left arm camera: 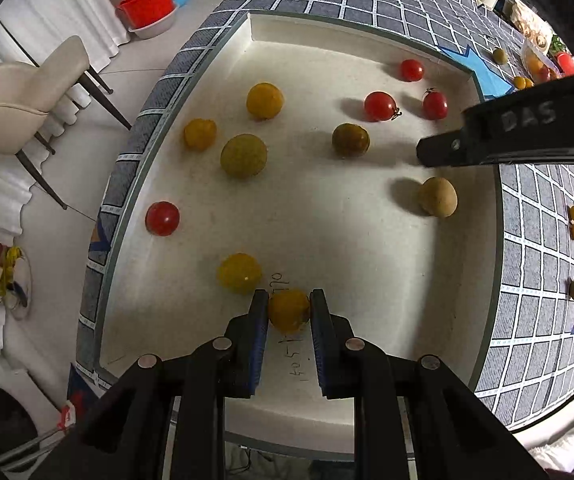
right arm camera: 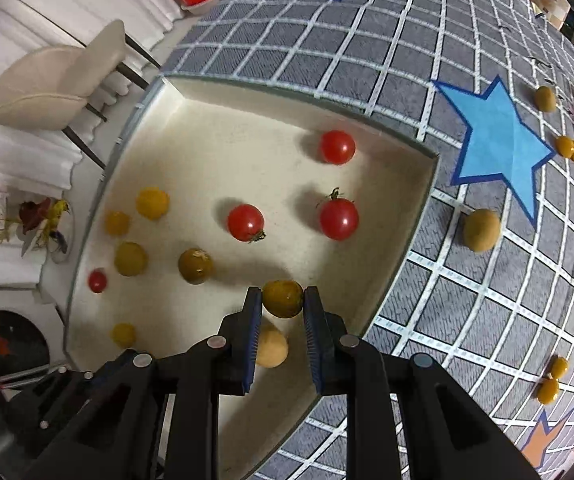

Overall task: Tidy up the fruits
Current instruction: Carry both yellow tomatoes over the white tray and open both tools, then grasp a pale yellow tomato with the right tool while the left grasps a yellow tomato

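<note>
A shallow white tray lies on a grey checked tablecloth and holds several red, yellow and green cherry tomatoes. My left gripper is shut on a yellow tomato above the tray's near end. My right gripper is shut on a green-yellow tomato above the tray's right side; its body shows in the left wrist view. A tan round fruit lies in the tray under the right gripper.
Loose fruits lie on the cloth right of the tray: a tan one, yellow pairs, a green one. A clear container of fruit stands far right. A beige chair stands left of the table.
</note>
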### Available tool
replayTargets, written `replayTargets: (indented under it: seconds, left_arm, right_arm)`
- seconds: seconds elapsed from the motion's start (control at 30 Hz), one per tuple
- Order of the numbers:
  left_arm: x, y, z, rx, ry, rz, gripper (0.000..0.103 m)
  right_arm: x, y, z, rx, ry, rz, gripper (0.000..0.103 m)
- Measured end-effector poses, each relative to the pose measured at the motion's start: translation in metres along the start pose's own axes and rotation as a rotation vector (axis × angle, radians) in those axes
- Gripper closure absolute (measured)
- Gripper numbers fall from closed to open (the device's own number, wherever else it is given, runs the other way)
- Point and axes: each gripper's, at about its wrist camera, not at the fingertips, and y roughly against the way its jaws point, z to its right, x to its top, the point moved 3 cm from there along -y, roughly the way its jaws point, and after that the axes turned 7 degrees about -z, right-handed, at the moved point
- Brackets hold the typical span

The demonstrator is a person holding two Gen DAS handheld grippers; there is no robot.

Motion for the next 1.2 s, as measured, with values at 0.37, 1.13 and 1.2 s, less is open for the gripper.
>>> replayTargets:
  seconds: [0.37, 1.13, 1.2]
  left_arm:
    - [0.001, 0.001, 0.010, 0.031, -0.024, 0.000, 0.080]
    - [0.034, 0.065, 0.099, 0.044, -0.264, 0.134, 0.022]
    - [0.040, 0.069, 0.115, 0.025, -0.292, 0.145, 0.022]
  right_arm:
    - [0.004, -0.008, -0.008, 0.019, 0.011, -0.022, 0.057]
    - [-0.090, 0.086, 0.127, 0.008, -0.325, 0.160, 0.021]
    - [-0.110, 0.085, 0.148, -0.007, -0.375, 0.151, 0.021]
